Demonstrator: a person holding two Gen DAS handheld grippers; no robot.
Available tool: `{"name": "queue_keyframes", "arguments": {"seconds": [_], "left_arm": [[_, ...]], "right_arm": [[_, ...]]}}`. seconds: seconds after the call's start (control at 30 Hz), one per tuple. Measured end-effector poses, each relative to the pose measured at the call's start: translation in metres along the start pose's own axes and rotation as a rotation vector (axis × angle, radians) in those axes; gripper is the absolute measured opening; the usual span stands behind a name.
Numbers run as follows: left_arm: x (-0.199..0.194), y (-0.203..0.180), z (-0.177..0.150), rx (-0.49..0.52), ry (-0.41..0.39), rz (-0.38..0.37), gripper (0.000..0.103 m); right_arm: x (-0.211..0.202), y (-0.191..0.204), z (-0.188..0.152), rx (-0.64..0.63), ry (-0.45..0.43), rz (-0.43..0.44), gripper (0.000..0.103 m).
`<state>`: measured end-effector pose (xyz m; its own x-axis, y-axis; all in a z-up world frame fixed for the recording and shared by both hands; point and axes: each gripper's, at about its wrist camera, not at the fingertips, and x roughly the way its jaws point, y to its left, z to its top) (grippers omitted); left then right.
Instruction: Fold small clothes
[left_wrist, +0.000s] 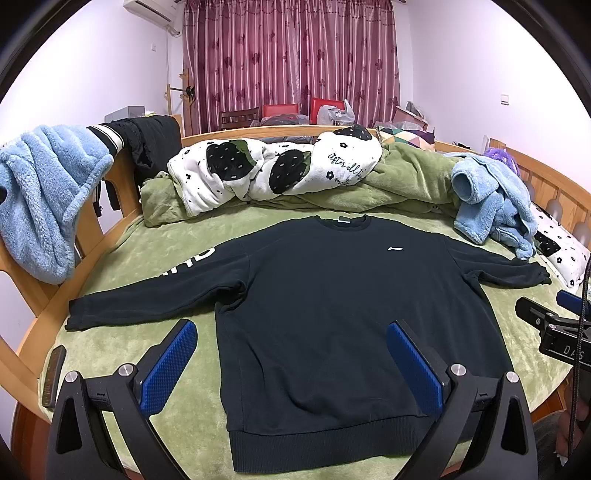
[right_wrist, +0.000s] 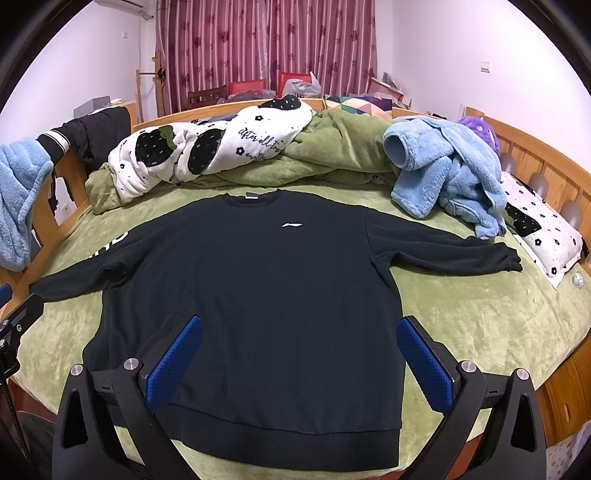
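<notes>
Left wrist view: the left claw (left_wrist: 291, 341) stands wide apart and holds nothing, above the hem area of the black sweatshirt (left_wrist: 317, 291). The sweatshirt lies flat, front up, sleeves spread, on the green bed cover (left_wrist: 110, 343).

Right wrist view: the right claw (right_wrist: 299, 334) is likewise wide and unloaded over the sweatshirt (right_wrist: 258, 280). A blue fleece garment (right_wrist: 447, 173) lies near the right sleeve.

Left gripper (left_wrist: 291, 341): jaws spread wide, blue pads (left_wrist: 168, 369) facing inward, nothing between them. Right gripper (right_wrist: 299, 338): jaws equally wide apart, nothing held. Both are level and point forward, side by side; each shows at the edge of the other's view.
</notes>
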<state>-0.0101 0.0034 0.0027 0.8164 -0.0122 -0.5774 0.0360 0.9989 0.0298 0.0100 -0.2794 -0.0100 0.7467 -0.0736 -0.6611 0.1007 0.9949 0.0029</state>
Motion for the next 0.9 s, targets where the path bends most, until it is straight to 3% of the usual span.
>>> {"name": "queue_keyframes", "arguments": {"seconds": [0.9], "left_arm": [[0.0001, 0.0005, -0.0001, -0.002, 0.000, 0.000, 0.103]], "right_arm": [[0.0019, 0.0000, -0.0008, -0.002, -0.002, 0.005, 0.103]]}}
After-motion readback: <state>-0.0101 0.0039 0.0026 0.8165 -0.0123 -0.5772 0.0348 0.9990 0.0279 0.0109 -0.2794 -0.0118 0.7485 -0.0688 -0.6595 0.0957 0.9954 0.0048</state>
